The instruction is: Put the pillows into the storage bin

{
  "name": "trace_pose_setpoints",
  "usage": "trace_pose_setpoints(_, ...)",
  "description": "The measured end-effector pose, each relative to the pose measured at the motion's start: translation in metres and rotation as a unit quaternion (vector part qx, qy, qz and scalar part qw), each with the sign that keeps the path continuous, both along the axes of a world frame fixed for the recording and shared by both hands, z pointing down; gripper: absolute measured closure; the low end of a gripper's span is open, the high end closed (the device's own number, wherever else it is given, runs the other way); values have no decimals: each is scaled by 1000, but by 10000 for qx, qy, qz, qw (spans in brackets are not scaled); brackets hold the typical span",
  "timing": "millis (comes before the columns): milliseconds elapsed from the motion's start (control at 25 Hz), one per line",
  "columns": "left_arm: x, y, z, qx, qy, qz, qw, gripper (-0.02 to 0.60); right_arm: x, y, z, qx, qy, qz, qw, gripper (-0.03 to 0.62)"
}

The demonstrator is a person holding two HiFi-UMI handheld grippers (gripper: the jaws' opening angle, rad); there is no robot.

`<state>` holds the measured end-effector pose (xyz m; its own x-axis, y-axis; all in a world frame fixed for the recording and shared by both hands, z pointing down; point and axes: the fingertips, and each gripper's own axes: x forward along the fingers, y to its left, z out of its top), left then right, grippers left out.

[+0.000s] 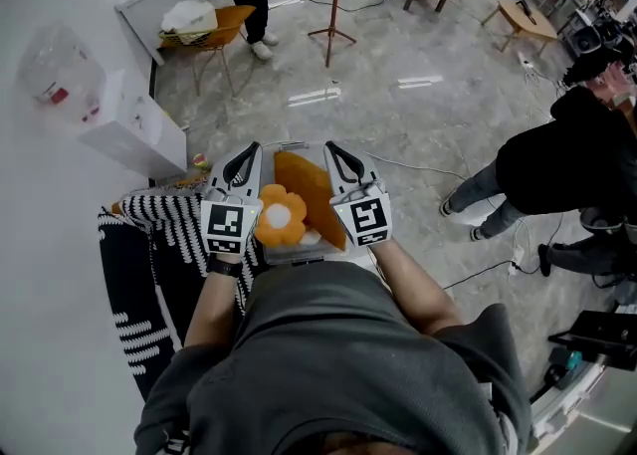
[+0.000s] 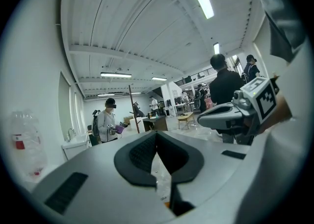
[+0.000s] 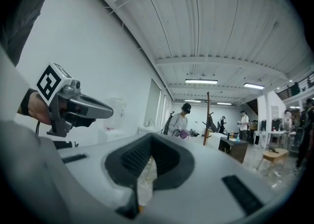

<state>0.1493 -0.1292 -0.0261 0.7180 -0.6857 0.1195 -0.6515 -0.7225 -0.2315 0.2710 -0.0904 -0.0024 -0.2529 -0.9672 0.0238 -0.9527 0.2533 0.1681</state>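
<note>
Claws: left claw (image 1: 242,162) and right claw (image 1: 344,160) each have their jaws together with nothing between them. They hang side by side over the storage bin (image 1: 295,260), one above each of its sides.
Pillows: flower pillow (image 1: 280,216), yellow-orange with a pale centre, lies inside the storage bin at its near end. Orange pillow (image 1: 311,194) lies inside too, slanting toward the far end and touching the flower.
Handling: both look light, soft and easily squashed, with cloth covers that should not slip and nothing that could break. A petal edge, corner or seam seems the best hold, since a pinch in the middle would likely only bunch the filling.
Striped fabric (image 1: 164,234): black and white, heaped just left of the storage bin. I cannot tell whether it is another pillow or a throw; if it is a pillow, the task is probably not finished.
Surface: what the storage bin stands on is hidden by the person's body.
Floor (image 1: 398,114): grey, glossy and stone-patterned, spreading beyond the storage bin, with a cable trailing to its right.
Room: left of the storage bin is a white box (image 1: 134,134), and a plastic bottle (image 1: 55,70) further off. Well beyond it stand a chair (image 1: 204,30) and a wooden pole stand (image 1: 335,5). A bystander in black (image 1: 557,164) is well to its right.
</note>
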Motion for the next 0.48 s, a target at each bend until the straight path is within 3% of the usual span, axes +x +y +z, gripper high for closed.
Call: trace_pose_setpoints(480, 5, -5, -2, 19, -64, -11, 10000, 578, 10, -11, -5, 16, -21, 33, 10000, 592)
